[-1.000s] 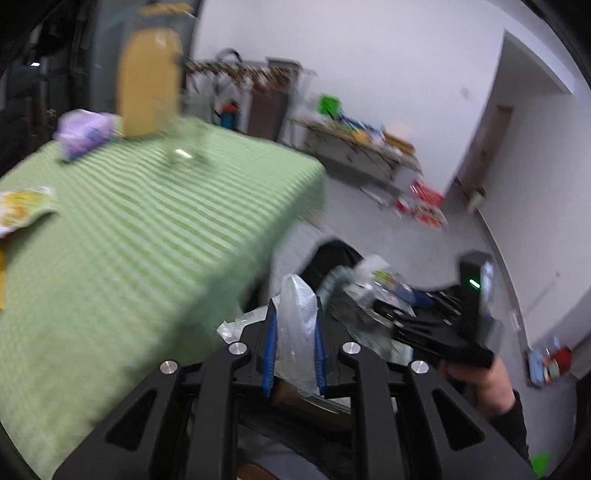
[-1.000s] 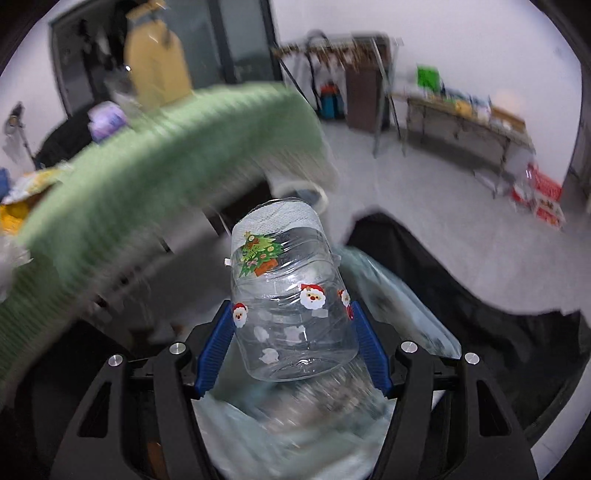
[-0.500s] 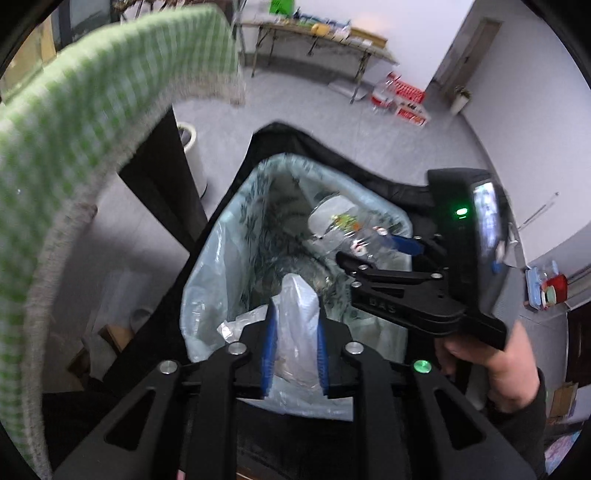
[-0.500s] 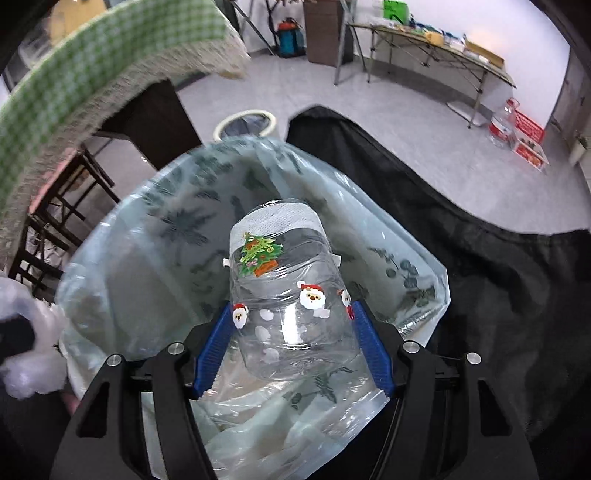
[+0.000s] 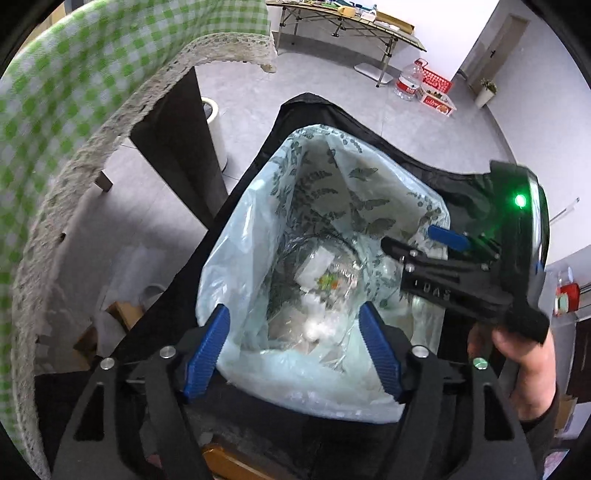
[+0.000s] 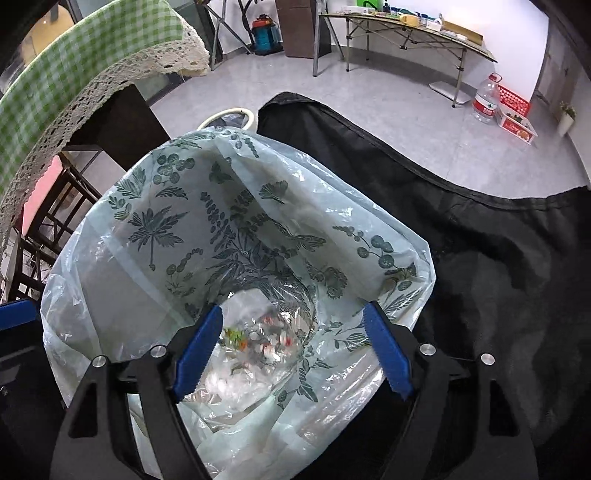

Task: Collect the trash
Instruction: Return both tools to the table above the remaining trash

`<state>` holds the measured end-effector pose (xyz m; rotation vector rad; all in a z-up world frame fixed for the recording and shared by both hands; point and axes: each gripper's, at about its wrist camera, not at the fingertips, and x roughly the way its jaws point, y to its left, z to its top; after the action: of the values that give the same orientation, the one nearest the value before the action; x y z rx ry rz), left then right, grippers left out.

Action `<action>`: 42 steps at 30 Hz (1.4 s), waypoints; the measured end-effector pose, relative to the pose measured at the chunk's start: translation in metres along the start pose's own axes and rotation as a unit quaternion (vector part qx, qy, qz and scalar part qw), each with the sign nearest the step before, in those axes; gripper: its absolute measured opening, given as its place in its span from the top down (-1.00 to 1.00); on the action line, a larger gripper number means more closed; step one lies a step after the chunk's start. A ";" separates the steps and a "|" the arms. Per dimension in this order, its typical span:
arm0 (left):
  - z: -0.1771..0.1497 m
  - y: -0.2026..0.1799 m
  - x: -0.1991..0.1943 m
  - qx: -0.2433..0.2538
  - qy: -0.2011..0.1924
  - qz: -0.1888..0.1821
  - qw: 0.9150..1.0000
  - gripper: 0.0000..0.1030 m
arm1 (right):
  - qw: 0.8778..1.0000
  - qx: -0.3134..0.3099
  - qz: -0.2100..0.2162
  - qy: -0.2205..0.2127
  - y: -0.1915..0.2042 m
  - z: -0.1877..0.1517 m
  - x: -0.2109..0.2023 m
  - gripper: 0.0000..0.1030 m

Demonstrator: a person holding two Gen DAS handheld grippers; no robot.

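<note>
A trash bin lined with a pale leaf-print bag [image 5: 332, 173] [image 6: 207, 229] stands below both grippers. My left gripper [image 5: 295, 328] is open and empty over the bag's near rim. My right gripper [image 6: 291, 332] is open and empty over the bag; it also shows in the left wrist view [image 5: 436, 254] at the right. The clear Santa-print plastic jar [image 6: 262, 339] [image 5: 325, 277] lies at the bottom of the bag. Crumpled white plastic [image 5: 314, 325] [image 6: 229, 384] lies beside it.
A black fabric bin wall [image 6: 480, 266] surrounds the liner. The green checked tablecloth with a lace edge [image 5: 74, 110] [image 6: 74, 85] hangs at the left over a dark table leg [image 5: 177, 140]. A folding table [image 6: 406, 29] and a water jug [image 6: 487, 98] stand far back.
Both grippers have opened. The jar has dropped from the right gripper and the white plastic from the left; both now lie in the bag.
</note>
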<state>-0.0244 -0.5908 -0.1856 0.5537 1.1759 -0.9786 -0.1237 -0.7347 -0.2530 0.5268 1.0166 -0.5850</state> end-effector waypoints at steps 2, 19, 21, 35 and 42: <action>-0.006 0.001 -0.009 0.007 -0.008 0.000 1.000 -0.41 | 1.000 -0.002 -0.002 0.003 0.000 0.000 0.000 -0.47; -0.033 0.033 -0.165 0.014 -0.221 0.061 0.973 -0.80 | 0.992 -0.075 -0.033 -0.091 0.064 0.029 -0.110 -0.53; -0.042 0.039 -0.190 0.012 -0.253 0.071 0.965 -0.83 | 0.989 -0.082 -0.026 -0.120 0.078 0.030 -0.134 -0.54; -0.133 0.121 -0.331 -0.054 -0.409 0.167 0.896 -0.85 | 0.938 -0.146 0.052 -0.309 0.216 0.025 -0.270 -0.64; -0.181 0.160 -0.379 -0.083 -0.447 0.198 0.868 -0.85 | 0.923 -0.150 0.105 -0.337 0.266 0.009 -0.291 -0.64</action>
<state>-0.0034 -0.2377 0.0912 0.1355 0.2773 -0.6332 -0.0571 -0.4872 0.0466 0.1304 0.3700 -0.3646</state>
